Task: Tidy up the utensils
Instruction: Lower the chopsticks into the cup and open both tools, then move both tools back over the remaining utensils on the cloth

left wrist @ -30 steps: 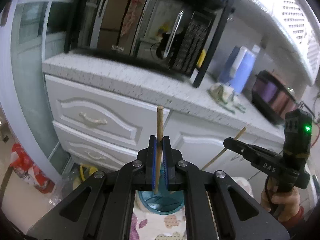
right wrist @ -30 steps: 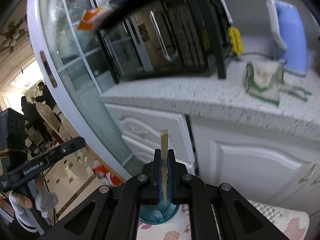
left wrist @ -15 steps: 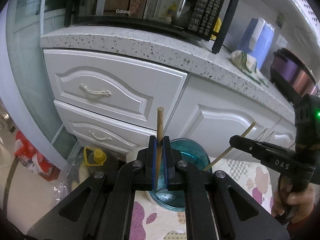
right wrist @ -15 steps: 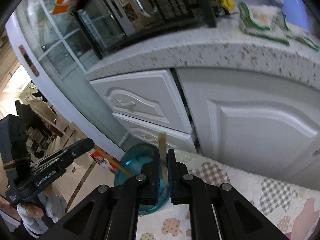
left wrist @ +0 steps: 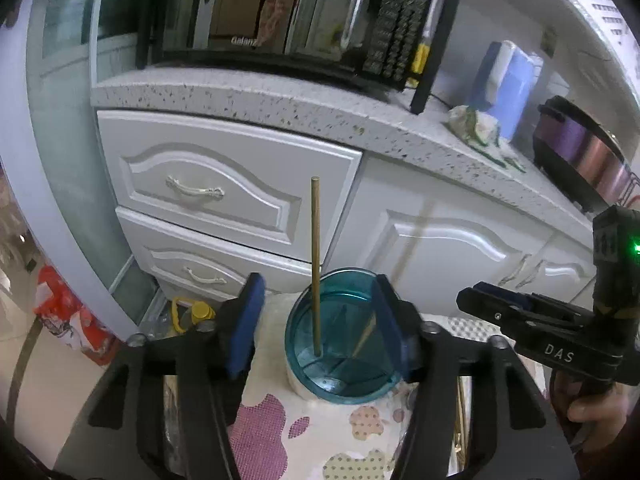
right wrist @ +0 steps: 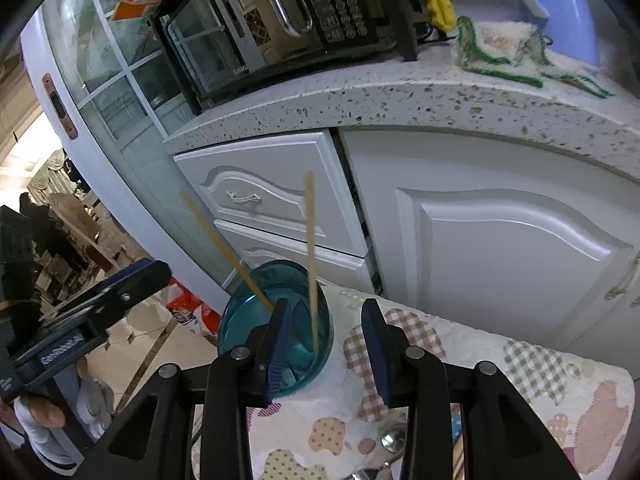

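Both chopsticks have left my grippers and now stand in the teal cup (left wrist: 340, 356) on the patterned cloth (left wrist: 320, 432), seemingly in separate compartments, while my left gripper (left wrist: 320, 324) and right gripper (right wrist: 326, 344) are opening with nothing clamped.

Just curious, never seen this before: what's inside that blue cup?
Two wooden chopsticks stand in the blue cup, and dividers split its inside. The gripper fingers cover part of its rim and floor.

Both grippers' fingers (left wrist: 248, 320) opened, dropping their chopsticks (left wrist: 315, 264) into the cup (left wrist: 340, 384).
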